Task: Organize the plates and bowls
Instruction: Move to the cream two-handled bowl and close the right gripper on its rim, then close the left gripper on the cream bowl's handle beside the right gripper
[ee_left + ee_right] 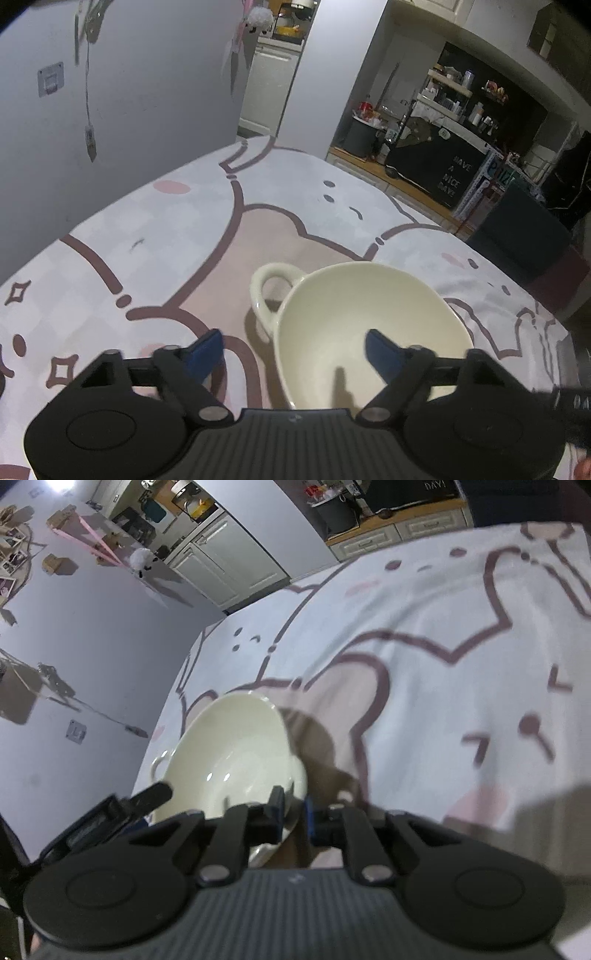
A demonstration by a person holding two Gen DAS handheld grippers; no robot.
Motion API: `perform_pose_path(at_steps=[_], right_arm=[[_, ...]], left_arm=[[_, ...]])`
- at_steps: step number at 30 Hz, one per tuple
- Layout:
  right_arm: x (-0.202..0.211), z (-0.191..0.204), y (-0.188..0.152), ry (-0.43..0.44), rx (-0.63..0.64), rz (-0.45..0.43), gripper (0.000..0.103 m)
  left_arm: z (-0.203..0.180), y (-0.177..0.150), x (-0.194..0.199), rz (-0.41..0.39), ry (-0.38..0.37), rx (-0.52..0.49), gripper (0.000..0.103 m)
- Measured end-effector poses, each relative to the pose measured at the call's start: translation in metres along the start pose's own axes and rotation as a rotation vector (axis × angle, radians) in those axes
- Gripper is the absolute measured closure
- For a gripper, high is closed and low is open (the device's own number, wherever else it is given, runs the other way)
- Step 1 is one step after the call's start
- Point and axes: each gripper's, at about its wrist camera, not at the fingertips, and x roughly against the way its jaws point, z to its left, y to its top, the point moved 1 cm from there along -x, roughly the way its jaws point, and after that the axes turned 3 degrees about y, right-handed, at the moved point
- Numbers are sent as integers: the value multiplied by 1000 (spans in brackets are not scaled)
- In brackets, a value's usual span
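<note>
A cream bowl (pixel 362 325) with a loop handle (pixel 271 291) hangs tilted above the patterned tablecloth (pixel 147 240). My left gripper (pixel 293 350) is open: its right finger is over the bowl's inside, its left finger is outside the rim. In the right wrist view my right gripper (pixel 293 812) is shut on the near rim of the same bowl (pixel 236 753) and holds it tilted. The left gripper's black finger (pixel 151 795) shows at the bowl's left edge.
A grey wall (pixel 129 92) borders the table on the left. Beyond the table's far edge are white cabinets (pixel 221 561) and a dark kitchen counter with shelves (pixel 443 147). A dark chair (pixel 524 236) stands at the table's right side.
</note>
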Motion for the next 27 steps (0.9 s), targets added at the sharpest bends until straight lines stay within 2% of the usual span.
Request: perform_pose_path(at_steps=[6,10,13,17,19,22,27], right_arm=[[-2,-9,30,-35,41,-18,94],[-9,-7,45,-47,113,24,93],[-9,-7,50,-23,160,81,90],[-8,-8,60,36,174,116,73],[-10,-4,61,35,190,119,69],[-17,0,60,33,201,129,60],[-26,5,56,5,215,144,62]], left_arm=[[3,0,-3,27,-20,15,47],[7,1,-5,38,-42,45,65],[9,3,-9,48,-47,54,68],[10,6,-15,58,-39,64,72],[12,8,-17,59,-36,70,77],[16,11,-19,65,-48,86,77],[17,16,-22,82,-62,67,76]])
